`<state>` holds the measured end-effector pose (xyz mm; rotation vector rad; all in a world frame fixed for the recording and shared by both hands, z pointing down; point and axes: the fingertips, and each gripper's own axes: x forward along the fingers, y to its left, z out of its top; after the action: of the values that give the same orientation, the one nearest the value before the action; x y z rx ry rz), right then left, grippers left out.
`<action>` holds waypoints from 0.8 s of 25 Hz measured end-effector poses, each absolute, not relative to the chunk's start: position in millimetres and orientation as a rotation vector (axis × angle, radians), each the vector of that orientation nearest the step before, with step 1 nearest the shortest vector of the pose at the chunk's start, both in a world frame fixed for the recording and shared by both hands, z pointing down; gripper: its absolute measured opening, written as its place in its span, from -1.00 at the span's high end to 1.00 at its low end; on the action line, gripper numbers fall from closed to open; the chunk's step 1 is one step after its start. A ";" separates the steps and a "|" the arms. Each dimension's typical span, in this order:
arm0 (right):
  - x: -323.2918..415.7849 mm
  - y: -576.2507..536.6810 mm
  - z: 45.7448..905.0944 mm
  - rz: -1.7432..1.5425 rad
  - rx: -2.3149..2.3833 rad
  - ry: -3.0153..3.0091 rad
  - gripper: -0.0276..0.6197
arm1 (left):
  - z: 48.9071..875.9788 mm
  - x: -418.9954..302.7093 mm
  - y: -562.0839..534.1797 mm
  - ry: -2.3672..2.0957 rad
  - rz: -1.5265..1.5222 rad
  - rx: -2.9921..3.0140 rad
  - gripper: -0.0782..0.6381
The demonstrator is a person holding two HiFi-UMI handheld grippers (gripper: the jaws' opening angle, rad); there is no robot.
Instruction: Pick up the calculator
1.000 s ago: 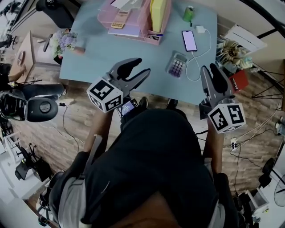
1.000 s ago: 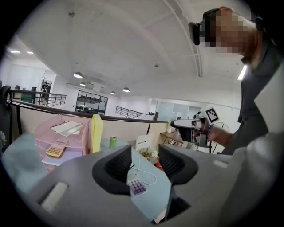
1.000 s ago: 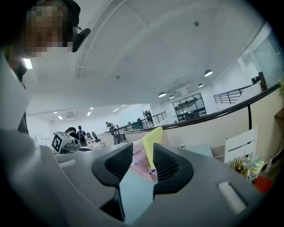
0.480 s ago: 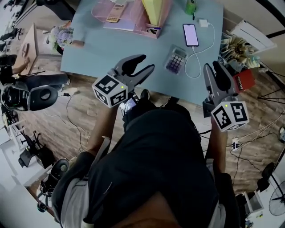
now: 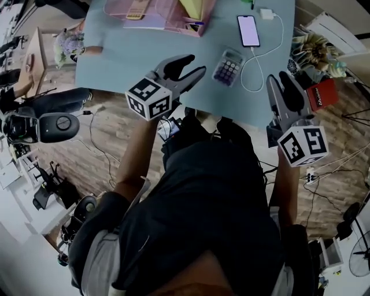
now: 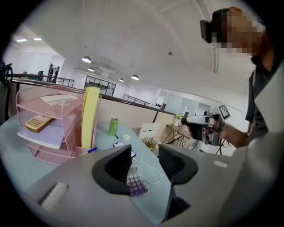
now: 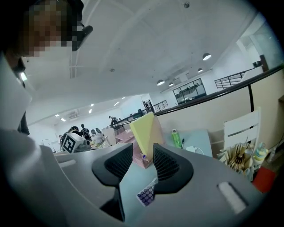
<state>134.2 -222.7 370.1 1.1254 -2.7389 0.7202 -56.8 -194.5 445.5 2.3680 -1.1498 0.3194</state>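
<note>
**Grippers.** In the head view the left gripper (image 5: 193, 65) is held over the near edge of the table (image 5: 121, 63). Its jaws are released and stand apart with nothing between them. Its own view confirms the gap, with only table and part of the calculator (image 6: 135, 184) showing through it. The right gripper (image 5: 279, 78) is at the table's near right corner, about 3 o'clock of the left one. Its jaws are likewise released and empty. In its own view the calculator (image 7: 147, 194) shows low in the gap, lying on the table beyond the jaws and untouched.

**Task item.** The calculator (image 5: 227, 66) lies flat on the table near the front edge, between the two grippers. It is at 3 o'clock of the left gripper and 9 to 10 o'clock of the right, clear of both. Its purple keys face up.

**Farther items.**
- A white cable (image 5: 254, 69) loops just beside the calculator at its 3 o'clock.
- The cable runs up to a phone (image 5: 250, 30) at the calculator's 1 o'clock.
- A charger (image 5: 267, 13) lies beyond the phone.
- A pink tray (image 5: 156, 8) stands at the calculator's 10 o'clock, at the far side of the table.
- A yellow folder (image 6: 91, 117) stands upright at the tray's end.
- A green can (image 6: 113, 126) stands upright beyond the folder.

**Off the table.** A red book (image 5: 322, 94) lies at 3 o'clock of the right gripper.
</note>
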 end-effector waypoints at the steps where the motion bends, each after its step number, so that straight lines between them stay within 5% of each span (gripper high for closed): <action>1: 134.8 -223.2 373.6 0.731 1.125 -2.730 0.52 | 451.8 -55.5 -198.0 -1.141 0.325 2.361 0.10; 20: 157.1 -226.9 426.0 0.868 1.151 -2.619 0.52 | 567.2 -27.6 -251.3 -0.991 0.494 2.231 0.10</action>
<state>157.1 -226.9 426.0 1.1510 -2.6194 0.8677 -27.6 -251.3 567.2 2.2309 -0.9908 0.4937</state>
